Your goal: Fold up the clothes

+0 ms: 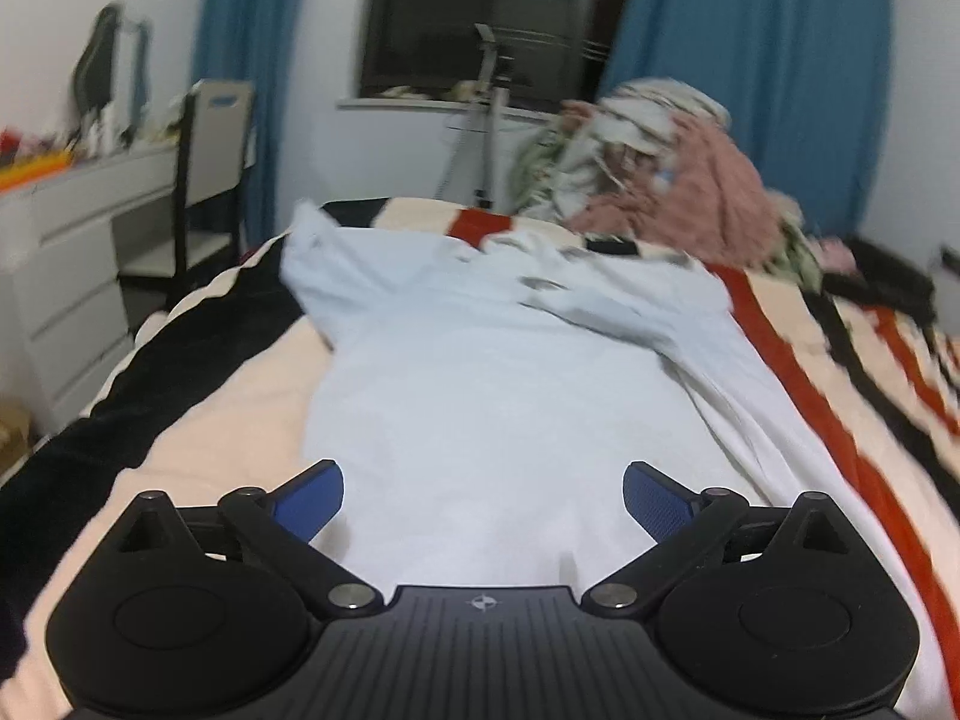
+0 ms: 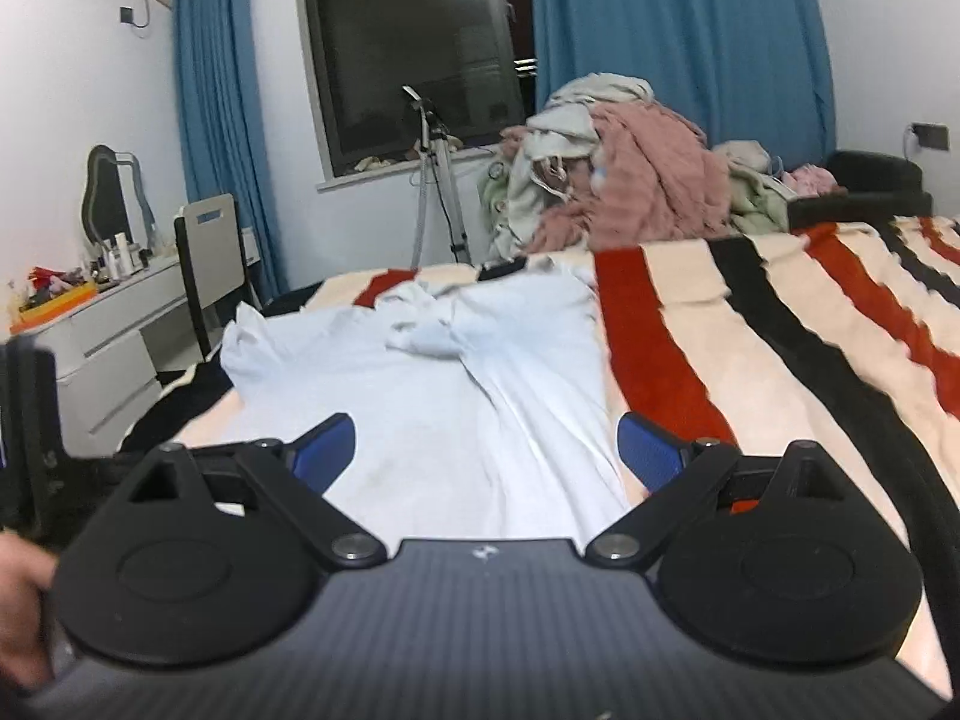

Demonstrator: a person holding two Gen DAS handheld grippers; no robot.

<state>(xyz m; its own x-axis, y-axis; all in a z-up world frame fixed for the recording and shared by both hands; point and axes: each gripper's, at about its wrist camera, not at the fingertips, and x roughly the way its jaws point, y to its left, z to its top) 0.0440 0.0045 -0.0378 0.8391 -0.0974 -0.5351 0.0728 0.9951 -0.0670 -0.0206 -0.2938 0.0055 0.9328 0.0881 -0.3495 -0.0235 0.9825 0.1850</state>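
Note:
A pale blue-white garment (image 1: 480, 372) lies spread lengthwise on the striped bed. Its right side is folded over toward the middle, and its far end is bunched. My left gripper (image 1: 483, 498) hovers over the garment's near end, open, with nothing between its blue pads (image 1: 309, 504). In the right wrist view the same garment (image 2: 432, 396) stretches away from my right gripper (image 2: 486, 450), which is also open and empty above the near hem. The folded edge (image 2: 540, 396) runs along the garment's right side.
A striped red, black and cream blanket (image 2: 750, 372) covers the bed. A heap of pink and pale clothes (image 2: 624, 186) sits at the far end. A grey desk with a chair (image 2: 210, 258) stands left, and a metal stand (image 2: 441, 192) under the window. A hand (image 2: 21, 600) shows at the lower left.

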